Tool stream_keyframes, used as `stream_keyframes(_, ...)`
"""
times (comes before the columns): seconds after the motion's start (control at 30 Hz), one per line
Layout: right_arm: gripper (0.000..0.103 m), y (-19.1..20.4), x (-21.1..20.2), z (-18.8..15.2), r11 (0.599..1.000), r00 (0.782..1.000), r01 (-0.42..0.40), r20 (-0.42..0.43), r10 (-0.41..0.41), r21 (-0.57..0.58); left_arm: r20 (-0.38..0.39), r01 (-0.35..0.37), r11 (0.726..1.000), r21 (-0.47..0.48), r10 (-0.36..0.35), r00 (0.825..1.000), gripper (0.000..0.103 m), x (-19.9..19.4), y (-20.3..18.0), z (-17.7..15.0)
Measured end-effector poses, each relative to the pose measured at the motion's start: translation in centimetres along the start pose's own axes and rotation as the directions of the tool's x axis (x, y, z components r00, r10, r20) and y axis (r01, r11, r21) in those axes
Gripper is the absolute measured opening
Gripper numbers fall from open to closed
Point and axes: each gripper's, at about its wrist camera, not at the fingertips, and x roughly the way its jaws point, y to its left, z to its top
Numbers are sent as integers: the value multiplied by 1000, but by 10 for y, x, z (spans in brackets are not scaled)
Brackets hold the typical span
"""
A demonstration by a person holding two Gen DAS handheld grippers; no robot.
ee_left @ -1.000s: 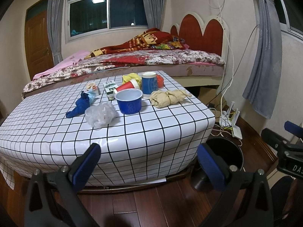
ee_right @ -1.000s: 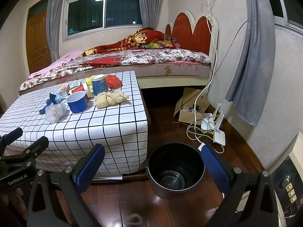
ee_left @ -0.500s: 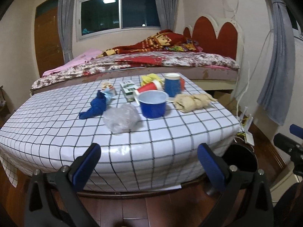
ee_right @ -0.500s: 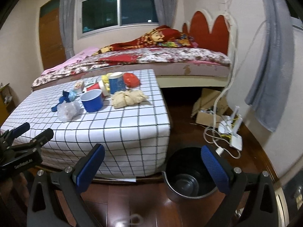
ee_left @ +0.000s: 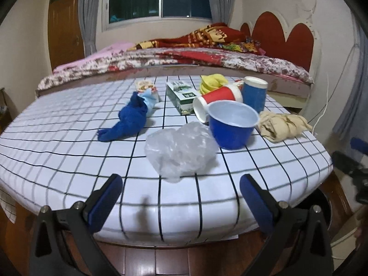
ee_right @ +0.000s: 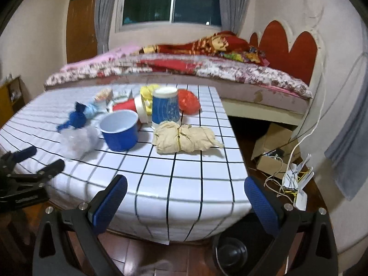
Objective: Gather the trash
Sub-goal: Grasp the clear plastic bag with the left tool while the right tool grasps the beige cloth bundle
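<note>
Your left gripper (ee_left: 179, 191) is spread wide, lined up on the crumpled plastic bag (ee_left: 180, 150); right gripper (ee_right: 186, 191) also spread, empty; bin (ee_right: 232, 251) sits below the table edge, handy for drops.

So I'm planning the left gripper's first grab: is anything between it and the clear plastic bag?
No. In the left wrist view only bare checked tablecloth lies between the open left gripper and the plastic bag.
</note>
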Motion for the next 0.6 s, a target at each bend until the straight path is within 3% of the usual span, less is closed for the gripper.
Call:
stream_keyframes(0.13,102,-6,34,13,997,997,-59,-40,60,39,21,-6,1000,-28,7,1000,102,14,3,13)
stream_keyframes(0.3,101,-3,68,36,998,997,-57,-43,58,34,9,-3,999,-51,3,1000,101,37,5,28)
stream_keyframes(0.4,94,1,91,45,999,997,-36,-74,37,21,0,-5,999,-46,5,1000,101,46,3,31)
stream_keyframes(0.6,92,-6,127,45,999,989,-21,-148,26,35,-57,22,999,-49,-25,998,87,65,3,29)
